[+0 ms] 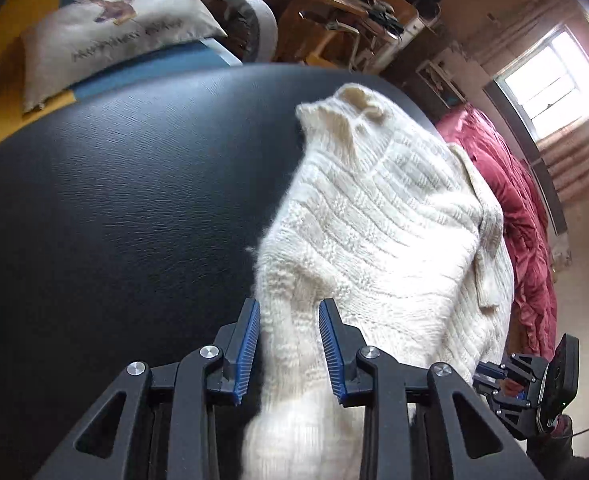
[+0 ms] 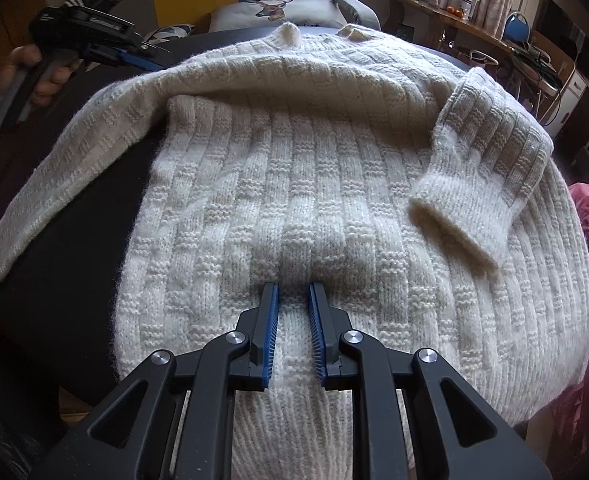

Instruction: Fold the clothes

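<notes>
Cream sweater [image 2: 314,184] is lying spread on the black counter [image 1: 114,200], right sleeve [image 2: 482,168] already folded in, left one still hanging out. Left gripper [image 1: 290,344] fingers are sitting apart around knit, right gripper [image 2: 294,320] is pinching the hem

Sweater [image 2: 314,184] on table [image 1: 114,208]; cushion [image 1: 106,36] behind.

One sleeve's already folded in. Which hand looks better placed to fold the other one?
Probably the left. The left gripper has the unfolded sleeve between its fingers, while the right gripper is at the hem of the sweater, away from it.
</notes>
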Demonstrator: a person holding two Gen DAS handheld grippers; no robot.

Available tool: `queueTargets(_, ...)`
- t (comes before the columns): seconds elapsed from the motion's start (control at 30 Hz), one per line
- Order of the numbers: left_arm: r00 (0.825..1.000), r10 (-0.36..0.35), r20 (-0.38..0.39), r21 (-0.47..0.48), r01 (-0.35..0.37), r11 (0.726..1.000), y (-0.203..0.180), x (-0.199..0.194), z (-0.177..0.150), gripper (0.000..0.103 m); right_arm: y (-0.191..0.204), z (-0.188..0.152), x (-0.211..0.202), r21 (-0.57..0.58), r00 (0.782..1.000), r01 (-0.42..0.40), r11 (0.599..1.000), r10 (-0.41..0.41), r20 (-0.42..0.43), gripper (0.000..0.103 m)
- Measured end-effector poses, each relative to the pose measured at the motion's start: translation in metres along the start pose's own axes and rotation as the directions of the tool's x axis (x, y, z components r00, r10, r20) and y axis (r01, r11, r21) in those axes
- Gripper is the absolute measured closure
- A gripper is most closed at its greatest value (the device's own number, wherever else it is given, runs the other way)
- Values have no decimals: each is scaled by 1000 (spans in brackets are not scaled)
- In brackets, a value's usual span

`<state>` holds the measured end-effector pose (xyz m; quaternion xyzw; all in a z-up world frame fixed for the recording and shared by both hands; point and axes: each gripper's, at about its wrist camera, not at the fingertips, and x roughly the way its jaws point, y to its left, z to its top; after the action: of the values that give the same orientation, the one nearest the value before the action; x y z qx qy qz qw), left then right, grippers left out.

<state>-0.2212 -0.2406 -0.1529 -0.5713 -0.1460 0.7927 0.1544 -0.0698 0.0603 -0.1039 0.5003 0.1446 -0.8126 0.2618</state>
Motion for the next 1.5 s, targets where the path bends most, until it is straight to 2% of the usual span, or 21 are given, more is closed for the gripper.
queueTargets(0.1, 999, 28, -19, -3, -28, 1000, 1, 17, 5, 73, -8, 3, -1, 1, 1000, -7, 1000, 7, 1, 85)
queueTargets(0.2, 996, 90, 29, 17, -90, 996, -4, 20, 3, 86, -14, 4, -1, -5, 1000, -9, 1000, 9, 1, 85)
queueTargets(0.23, 992, 117, 45, 23, -119, 993, -7, 20, 2, 96, -17, 5, -2, -9, 1000, -10, 1000, 10, 2, 85)
queueTargets(0.33, 973, 208, 102, 38, -213, 976, -16, 17, -4, 99, -22, 8, -1, -21, 1000, -7, 1000, 7, 7, 85)
queueTargets(0.4, 959, 236, 154, 106, -254, 961, -19, 8, -9, 99, -26, 8, 0, -26, 1000, -3, 1000, 3, 10, 85)
queueTargets(0.47, 904, 372, 212, 95, -398, 913, -21, 5, -11, 99, -28, 9, 2, -28, 1000, 0, 1000, 1, 13, 85)
queueTargets(0.53, 851, 479, 215, 107, -508, 855, -22, 15, -8, 98, -28, 7, 7, -27, 1000, 1, 1000, 0, 10, 85)
queueTargets(0.6, 788, 573, 227, 165, -611, 774, -26, 33, -2, 98, -32, 8, 9, -34, 1000, 10, 999, -10, 4, 85)
queueTargets(0.7, 760, 610, 226, 207, -649, 732, -32, 40, 8, 98, -33, 11, 10, -58, 999, 45, 997, -45, -1, 85)
queueTargets(0.73, 762, 607, 226, 194, -645, 739, -33, 38, 11, 96, -34, 12, 10, -64, 998, 57, 996, -57, -3, 85)
queueTargets(0.8, 811, 557, 178, 163, -583, 796, -25, 21, 8, 95, -39, 13, 9, -63, 998, 63, 996, -63, -8, 86)
queueTargets(0.83, 822, 538, 184, 135, -564, 815, -23, 8, 3, 94, -42, 13, 9, -62, 998, 63, 996, -64, -9, 86)
queueTargets(0.93, 823, 524, 220, 84, -551, 830, -20, -30, -23, 93, -48, 15, 10, -61, 998, 59, 996, -60, -9, 86)
queueTargets(0.97, 833, 499, 238, 59, -525, 849, -17, -49, -38, 93, -49, 15, 10, -59, 998, 56, 997, -57, -7, 86)
queueTargets(1.03, 877, 403, 260, 12, -421, 907, -17, -85, -79, 93, -49, 18, 13, -56, 999, 53, 997, -53, -1, 86)
queueTargets(1.13, 883, 357, 304, -13, -371, 929, -33, -119, -151, 93, -54, 19, 20, -52, 999, 53, 997, -53, 13, 86)
queueTargets(1.2, 905, 313, 287, -37, -316, 948, -41, -130, -197, 93, -54, 19, 20, -52, 998, 63, 997, -62, 20, 86)
queueTargets(1.23, 907, 308, 288, -45, -309, 950, -46, -132, -217, 93, -53, 19, 20, -53, 997, 70, 996, -69, 23, 86)
queueTargets(1.3, 917, 296, 269, -42, -296, 954, -51, -131, -252, 93, -41, 19, 21, -63, 996, 89, 994, -87, 31, 86)
queueTargets(1.4, 939, 271, 212, -84, -258, 962, -49, -111, -272, 93, -11, 20, 24, -69, 993, 112, 991, -110, 38, 86)
queueTargets(1.5, 914, 368, 170, -100, -355, 929, -41, -91, -284, 92, 2, 13, 15, -67, 993, 118, 991, -115, 40, 86)
